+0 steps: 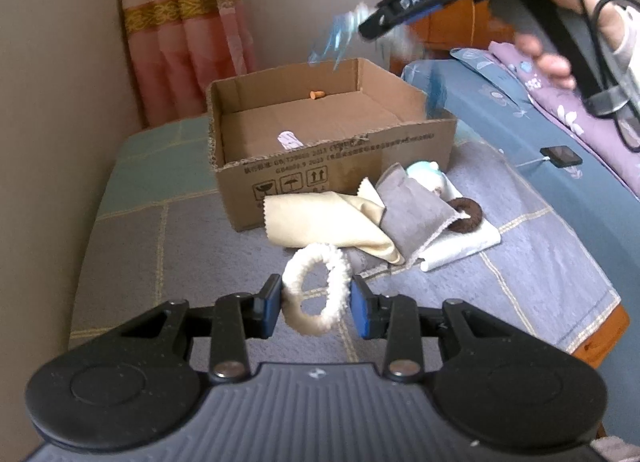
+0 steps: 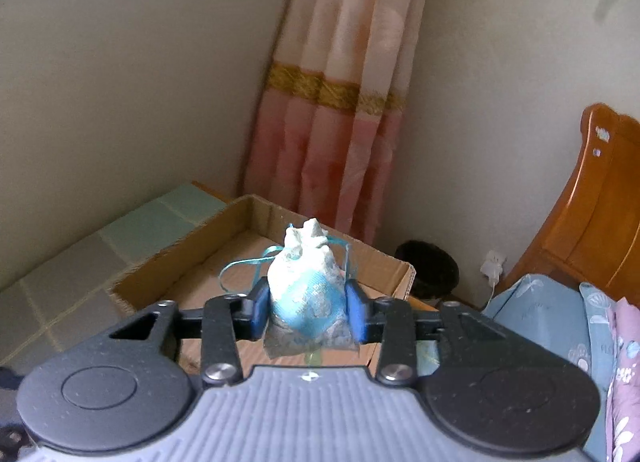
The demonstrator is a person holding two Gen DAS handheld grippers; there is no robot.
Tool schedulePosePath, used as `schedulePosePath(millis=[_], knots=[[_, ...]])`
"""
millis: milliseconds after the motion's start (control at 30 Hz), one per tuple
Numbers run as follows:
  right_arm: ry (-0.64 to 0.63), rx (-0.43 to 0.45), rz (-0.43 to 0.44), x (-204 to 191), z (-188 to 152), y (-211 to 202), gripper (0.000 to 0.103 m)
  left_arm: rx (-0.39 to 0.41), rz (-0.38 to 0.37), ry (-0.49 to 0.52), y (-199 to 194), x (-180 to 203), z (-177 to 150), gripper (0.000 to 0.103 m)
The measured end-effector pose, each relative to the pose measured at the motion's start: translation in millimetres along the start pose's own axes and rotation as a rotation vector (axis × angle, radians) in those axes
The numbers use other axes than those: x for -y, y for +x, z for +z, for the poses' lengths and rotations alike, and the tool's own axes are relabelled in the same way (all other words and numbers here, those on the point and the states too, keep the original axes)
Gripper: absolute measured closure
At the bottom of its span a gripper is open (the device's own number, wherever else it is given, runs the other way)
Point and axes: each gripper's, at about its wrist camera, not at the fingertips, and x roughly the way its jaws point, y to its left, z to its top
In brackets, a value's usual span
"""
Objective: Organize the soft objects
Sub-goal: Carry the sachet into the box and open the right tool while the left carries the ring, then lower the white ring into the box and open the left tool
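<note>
My left gripper (image 1: pixel 316 304) is closed on a fluffy white scrunchie (image 1: pixel 316 290), held just above the bed. My right gripper (image 2: pixel 308 310) is shut on a blue-and-white lace drawstring pouch (image 2: pixel 306 282), held above the open cardboard box (image 2: pixel 224 238); in the left wrist view it (image 1: pixel 370 28) hovers blurred over the box (image 1: pixel 336 154). A pile lies by the box: cream cloth (image 1: pixel 320 218), grey pouch (image 1: pixel 412 210), brown scrunchie (image 1: pixel 466 216), white cloth (image 1: pixel 460 246), a small plush (image 1: pixel 426 176).
The box holds a small orange item (image 1: pixel 317 94) and a white slip (image 1: pixel 289 140). A pink curtain (image 2: pixel 340 122) hangs behind. A wooden headboard (image 2: pixel 592 214), a dark bin (image 2: pixel 430 268) and purple bedding (image 1: pixel 560 102) are at right. A black tag (image 1: pixel 561 157) lies on the blue sheet.
</note>
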Motion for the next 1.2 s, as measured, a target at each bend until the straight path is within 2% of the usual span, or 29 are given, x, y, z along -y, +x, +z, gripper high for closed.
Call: schedulePosePath(millis=[33, 67, 100, 167, 500, 800, 967, 1000, 1067, 1100, 1200], knots=[[0.011, -0.017, -0.001, 1, 0, 7, 0.037, 0.0, 0.001, -0.003, 1, -1, 0, 0.068], [0.018, -0.031, 0.0, 1, -1, 12, 0.02, 0.0, 0.003, -0.004, 1, -3, 1, 0.068], [0.027, -0.028, 0.002, 1, -3, 14, 0.013, -0.001, 0.005, -0.007, 2, -4, 2, 0.068], [0.043, -0.025, 0.022, 0, -10, 14, 0.01, -0.003, 0.006, -0.011, 4, -6, 3, 0.068], [0.048, -0.086, 0.039, -27, -39, -16, 0.001, 0.008, 0.012, -0.008, 8, -19, 26, 0.068], [0.114, -0.112, 0.031, -49, -73, -44, 0.0, 0.062, 0.034, 0.055, 26, -28, 93, 0.068], [0.169, -0.105, 0.038, -47, -83, -51, 0.0, 0.068, 0.04, 0.039, 53, -35, 126, 0.065], [0.182, -0.107, 0.041, -45, -84, -52, 0.0, 0.075, 0.042, 0.024, 58, -38, 132, 0.062], [0.212, -0.11, 0.042, -40, -87, -53, 0.0, 0.071, 0.047, -0.011, 67, -44, 140, 0.036], [0.224, -0.113, 0.042, -38, -89, -53, 0.0, 0.067, 0.053, -0.026, 69, -46, 143, 0.017], [0.244, -0.122, 0.034, -33, -95, -53, 0.0, 0.104, 0.084, -0.03, 60, -46, 141, 0.013]])
